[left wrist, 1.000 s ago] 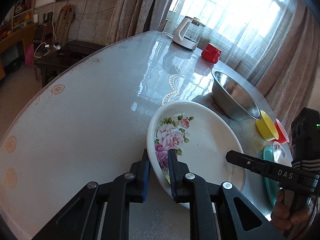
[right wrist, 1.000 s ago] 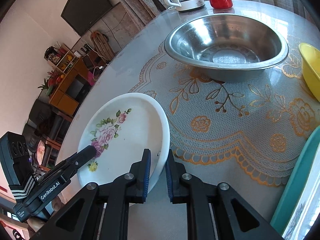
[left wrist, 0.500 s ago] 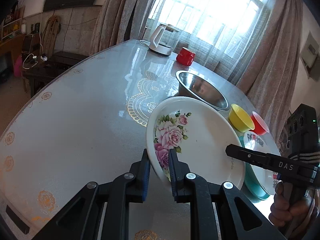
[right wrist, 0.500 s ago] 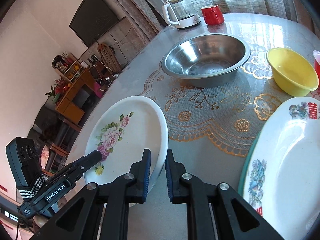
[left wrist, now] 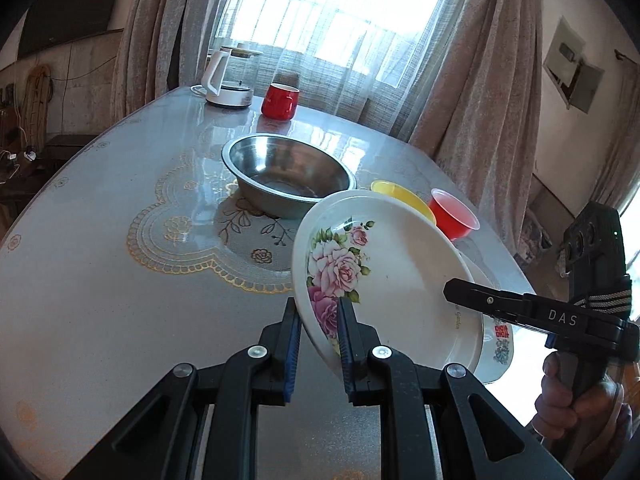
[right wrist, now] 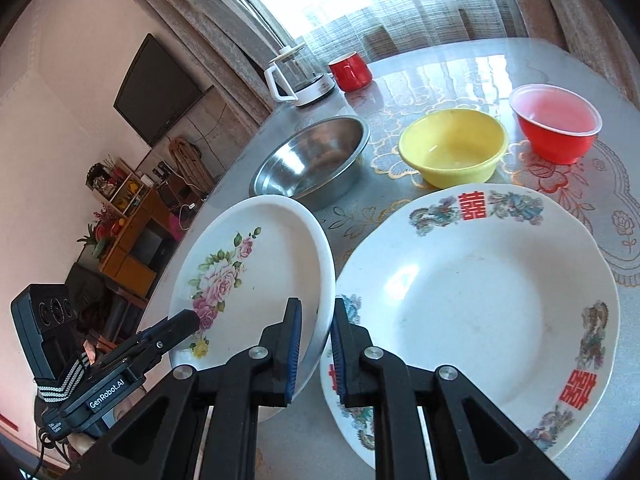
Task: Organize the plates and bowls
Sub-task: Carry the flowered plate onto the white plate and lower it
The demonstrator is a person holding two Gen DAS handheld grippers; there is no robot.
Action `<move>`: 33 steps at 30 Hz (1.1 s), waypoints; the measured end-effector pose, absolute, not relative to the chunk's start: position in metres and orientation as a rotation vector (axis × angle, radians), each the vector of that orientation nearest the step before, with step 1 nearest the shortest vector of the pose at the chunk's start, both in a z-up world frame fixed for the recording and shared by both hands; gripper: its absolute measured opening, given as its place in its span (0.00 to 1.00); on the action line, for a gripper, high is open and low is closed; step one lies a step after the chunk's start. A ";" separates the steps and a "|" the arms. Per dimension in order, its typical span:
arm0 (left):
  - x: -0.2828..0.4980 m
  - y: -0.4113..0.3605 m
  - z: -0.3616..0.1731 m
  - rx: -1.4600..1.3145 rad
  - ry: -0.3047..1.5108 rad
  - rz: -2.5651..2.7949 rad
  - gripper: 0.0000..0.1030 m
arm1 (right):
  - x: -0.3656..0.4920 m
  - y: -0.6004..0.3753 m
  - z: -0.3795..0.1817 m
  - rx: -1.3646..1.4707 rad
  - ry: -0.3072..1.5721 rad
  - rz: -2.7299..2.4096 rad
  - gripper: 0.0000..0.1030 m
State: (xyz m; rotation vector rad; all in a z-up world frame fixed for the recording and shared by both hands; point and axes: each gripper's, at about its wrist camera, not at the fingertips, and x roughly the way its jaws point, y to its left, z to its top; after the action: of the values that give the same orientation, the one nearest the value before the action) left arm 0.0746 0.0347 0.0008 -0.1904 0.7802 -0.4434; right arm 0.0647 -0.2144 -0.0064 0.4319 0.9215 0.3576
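- left gripper (left wrist: pixel 318 334) and right gripper (right wrist: pixel 314 346) each clamp opposite rims of the rose-patterned plate (right wrist: pixel 256 280)
- plate held tilted beside the red-character plate (right wrist: pixel 480 300)

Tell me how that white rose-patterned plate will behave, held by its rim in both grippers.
The white rose-patterned plate looks like glazed ceramic, so probably stiff, fairly heavy and breakable if dropped. Its glossy rim could slip between the left gripper and the right gripper, since each pinches only an edge. It is tilted, so it may pivot.
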 end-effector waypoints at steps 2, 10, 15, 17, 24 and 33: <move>0.077 0.020 0.002 -0.173 0.782 -0.472 0.17 | 0.059 -0.228 -0.005 0.446 0.910 0.331 0.14; 0.083 -0.038 0.001 -0.104 0.817 -0.560 0.18 | 0.047 -0.285 -0.007 0.532 0.879 0.211 0.14; 0.088 -0.060 -0.005 -0.088 0.848 -0.594 0.18 | 0.043 -0.304 -0.013 0.550 0.884 0.151 0.14; 0.089 -0.066 -0.008 -0.082 0.859 -0.602 0.18 | 0.040 -0.309 -0.016 0.546 0.888 0.131 0.14; 0.093 -0.080 -0.017 -0.062 0.895 -0.617 0.19 | 0.039 -0.321 -0.023 0.543 0.902 0.081 0.15; 0.093 -0.084 -0.023 -0.043 0.917 -0.605 0.20 | 0.041 -0.316 -0.033 0.463 0.953 0.027 0.16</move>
State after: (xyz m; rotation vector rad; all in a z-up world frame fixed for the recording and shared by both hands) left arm 0.0930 -0.0836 -0.0227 -0.0428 0.9173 -0.6052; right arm 0.0411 -0.3162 -0.0325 0.4634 0.9531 0.0274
